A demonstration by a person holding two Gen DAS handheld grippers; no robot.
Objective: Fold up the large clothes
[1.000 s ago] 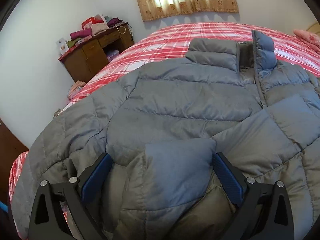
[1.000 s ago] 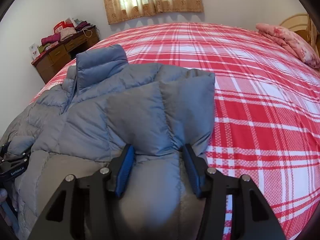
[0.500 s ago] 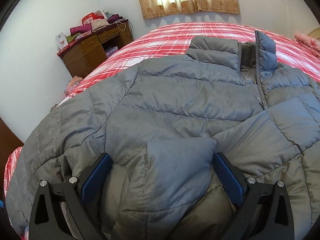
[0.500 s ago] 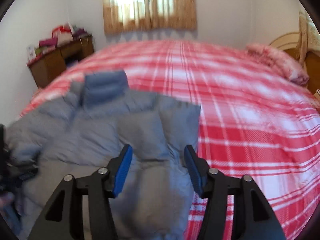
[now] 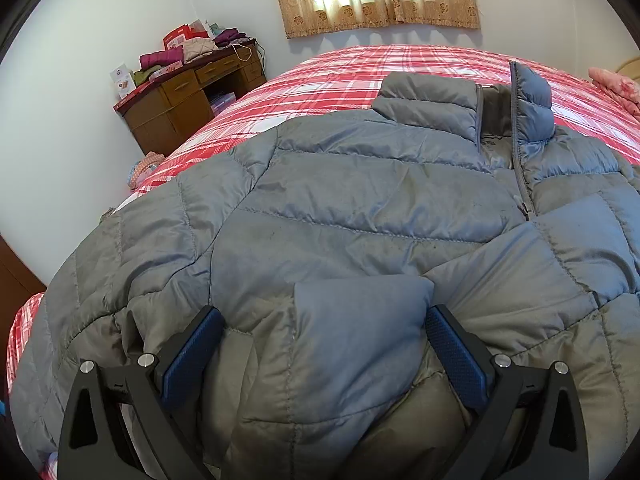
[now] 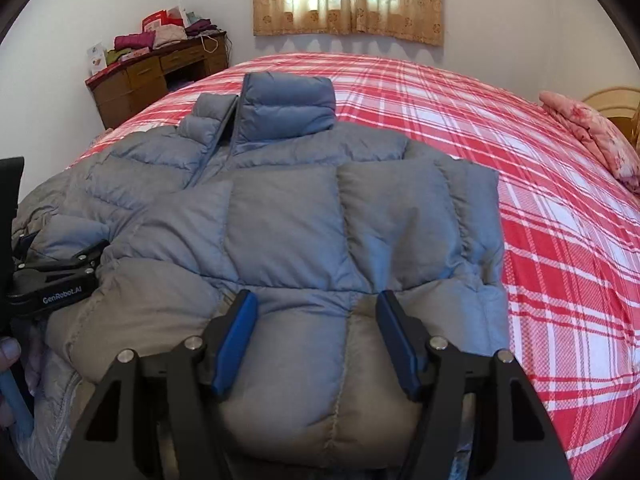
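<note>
While both grippers' jaws stand apart over the grey jacket (image 6: 304, 216), red plaid bedspread (image 6: 540, 240) fills the room

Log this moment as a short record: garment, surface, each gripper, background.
garment: grey puffer jacket, front up, zip part open at the collar, both sleeves folded in over the front
surface: red plaid bed
left gripper: open, sleeve cuff between the pads
right gripper: open, jaws have just been opening, jacket fabric between the pads
background: wooden desk piled with clothes, curtain, pink pillow
</note>
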